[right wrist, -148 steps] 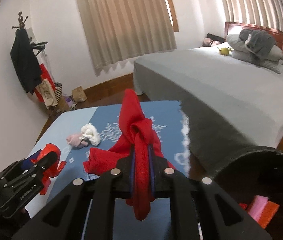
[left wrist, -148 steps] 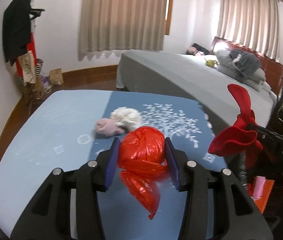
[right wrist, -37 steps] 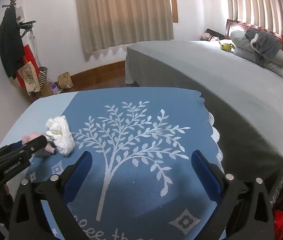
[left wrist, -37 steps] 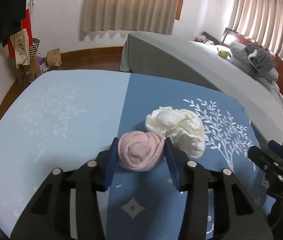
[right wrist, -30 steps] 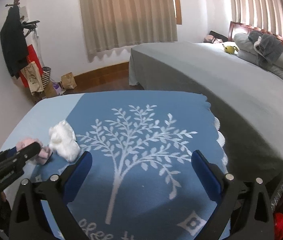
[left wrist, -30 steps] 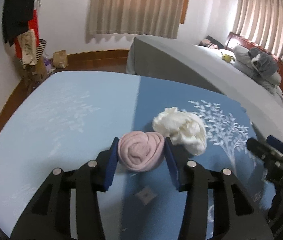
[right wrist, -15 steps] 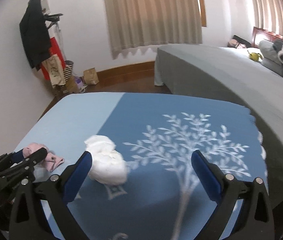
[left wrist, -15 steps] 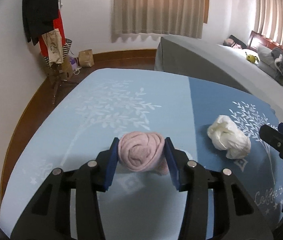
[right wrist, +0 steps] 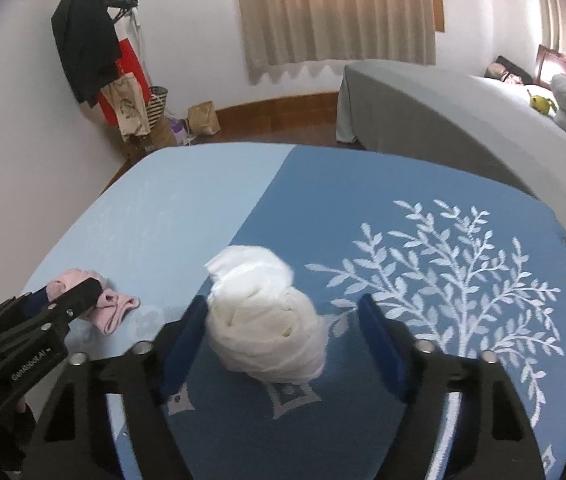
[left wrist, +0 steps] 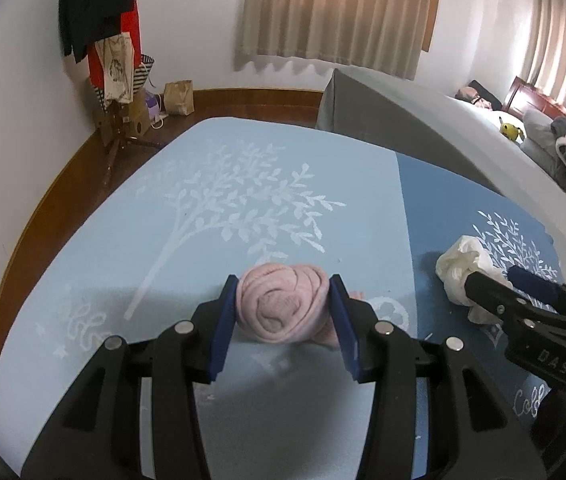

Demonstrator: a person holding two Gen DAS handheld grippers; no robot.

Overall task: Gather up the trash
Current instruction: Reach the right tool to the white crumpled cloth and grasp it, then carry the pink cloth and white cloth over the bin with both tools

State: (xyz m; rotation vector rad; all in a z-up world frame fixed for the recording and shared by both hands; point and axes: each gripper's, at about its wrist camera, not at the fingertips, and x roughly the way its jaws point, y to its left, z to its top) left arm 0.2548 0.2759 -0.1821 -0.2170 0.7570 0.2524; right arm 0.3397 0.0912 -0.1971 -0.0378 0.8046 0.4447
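Note:
My left gripper [left wrist: 283, 312] is shut on a pink cloth wad [left wrist: 283, 307] and holds it just above the blue tablecloth [left wrist: 211, 208]. It also shows in the right wrist view [right wrist: 79, 296] with a loose pink tail on the cloth. A white crumpled wad [right wrist: 263, 316] lies on the darker blue half of the tablecloth [right wrist: 363, 208]. My right gripper [right wrist: 283, 336] is open, its two fingers on either side of the white wad, the left one close to it. The white wad shows in the left wrist view [left wrist: 463, 268] next to my right gripper's fingers [left wrist: 531, 286].
A grey bed [right wrist: 443, 100] stands behind the table on the right. A coat rack with clothes and bags [right wrist: 95, 60] stands at the wall on the left. A brown paper bag [right wrist: 203, 118] sits on the wooden floor.
My right gripper moved left and forward until its open fingers straddle the white wad. My left gripper carried the pink wad left, away from the white wad.

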